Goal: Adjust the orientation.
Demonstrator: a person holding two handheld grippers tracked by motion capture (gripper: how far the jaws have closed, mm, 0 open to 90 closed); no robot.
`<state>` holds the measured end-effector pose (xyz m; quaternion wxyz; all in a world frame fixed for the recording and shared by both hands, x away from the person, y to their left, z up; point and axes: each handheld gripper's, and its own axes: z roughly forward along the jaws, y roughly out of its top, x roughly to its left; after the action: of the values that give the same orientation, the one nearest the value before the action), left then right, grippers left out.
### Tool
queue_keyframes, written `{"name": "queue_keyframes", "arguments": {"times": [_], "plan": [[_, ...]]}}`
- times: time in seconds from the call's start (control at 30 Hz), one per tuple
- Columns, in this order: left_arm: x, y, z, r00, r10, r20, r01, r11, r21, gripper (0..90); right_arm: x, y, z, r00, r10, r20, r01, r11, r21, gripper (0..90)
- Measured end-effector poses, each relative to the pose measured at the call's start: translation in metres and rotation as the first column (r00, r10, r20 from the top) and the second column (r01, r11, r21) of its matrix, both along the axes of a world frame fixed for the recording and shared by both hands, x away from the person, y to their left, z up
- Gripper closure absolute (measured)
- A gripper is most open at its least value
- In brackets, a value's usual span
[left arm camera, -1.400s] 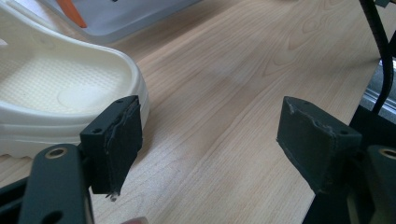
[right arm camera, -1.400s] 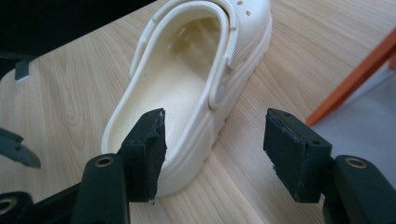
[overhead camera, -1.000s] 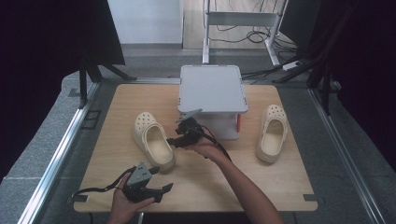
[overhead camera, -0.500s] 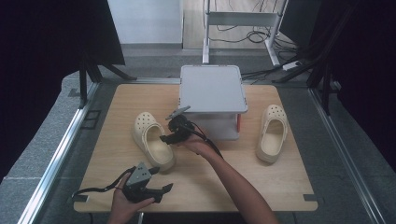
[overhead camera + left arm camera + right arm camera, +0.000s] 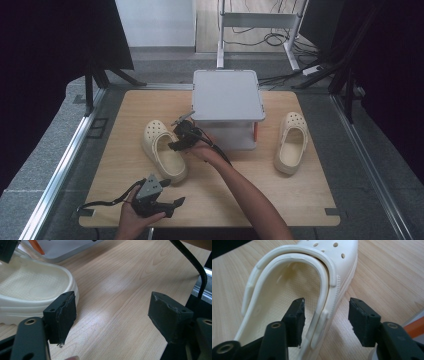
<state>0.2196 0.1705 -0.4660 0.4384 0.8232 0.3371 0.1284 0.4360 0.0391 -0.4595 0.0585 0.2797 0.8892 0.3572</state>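
Cream foam clog (image 5: 164, 151) left of grey box-shaped stand (image 5: 227, 95). Right gripper (image 5: 325, 320) just been closing, straddling its side wall, not pinching yet; thin rim could slip free. Left gripper (image 5: 112, 315) wide, empty.

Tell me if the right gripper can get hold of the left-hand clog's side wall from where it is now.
Probably yes. The right gripper already straddles the cream clog: one jaw inside the shoe, one outside, its side wall and strap between them, nothing blocking. Its jaws have just been closing but do not press yet.

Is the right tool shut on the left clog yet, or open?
Open: the right tool straddles the left clog side wall, pads closing, not yet pressing.
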Motion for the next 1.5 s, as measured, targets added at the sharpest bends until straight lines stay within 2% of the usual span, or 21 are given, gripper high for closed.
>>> {"name": "queue_keyframes", "arguments": {"times": [0.07, 0.17, 0.33, 0.77, 1.03, 1.17, 1.4, 1.5], "plan": [[0.000, 0.000, 0.000, 1.0000, 0.000, 0.001, 0.000, 1.0000, -0.002, 22.8, 0.001, 0.003, -0.001, 1.0000, -0.002, -0.006, 0.002, 1.000, -0.010, 50.4], [0.000, 0.001, 0.000, 1.0000, -0.003, 0.003, 0.003, 1.0000, 0.003, 22.8, 0.002, 0.009, -0.001, 0.9999, -0.011, -0.009, 0.010, 0.999, -0.041, 57.5], [0.000, 0.000, 0.000, 1.0000, -0.004, 0.000, 0.004, 1.0000, 0.007, 22.8, 0.003, 0.015, -0.004, 0.9989, -0.016, -0.045, 0.013, 0.997, -0.071, 67.1], [0.000, 0.003, 0.002, 0.9999, 0.005, 0.009, -0.005, 0.9999, 0.013, 22.8, 0.004, 0.015, -0.002, 0.9938, -0.076, -0.082, 0.069, 0.994, -0.079, 76.2], [-0.001, 0.005, 0.004, 0.9997, 0.010, 0.022, -0.011, 0.9997, 0.022, 22.8, 0.002, 0.011, 0.005, 0.9952, -0.078, -0.059, 0.076, 0.996, -0.038, 77.7], [-0.002, 0.007, 0.005, 0.9995, 0.014, 0.028, -0.015, 0.9997, 0.021, 22.7, -0.008, 0.005, 0.012, 0.9973, -0.063, -0.038, 0.063, 0.998, -0.014, 77.8], [-0.002, 0.007, 0.005, 0.9996, 0.013, 0.024, -0.014, 0.9996, 0.026, 22.7, -0.022, -0.011, 0.021, 0.9986, -0.044, -0.030, 0.044, 0.999, 0.028, 77.9], [-0.001, 0.006, 0.004, 0.9997, 0.012, 0.020, -0.013, 0.9995, 0.028, 22.7, -0.033, -0.025, 0.027, 0.9991, -0.038, -0.017, 0.038, 0.998, 0.042, 77.8]]}}
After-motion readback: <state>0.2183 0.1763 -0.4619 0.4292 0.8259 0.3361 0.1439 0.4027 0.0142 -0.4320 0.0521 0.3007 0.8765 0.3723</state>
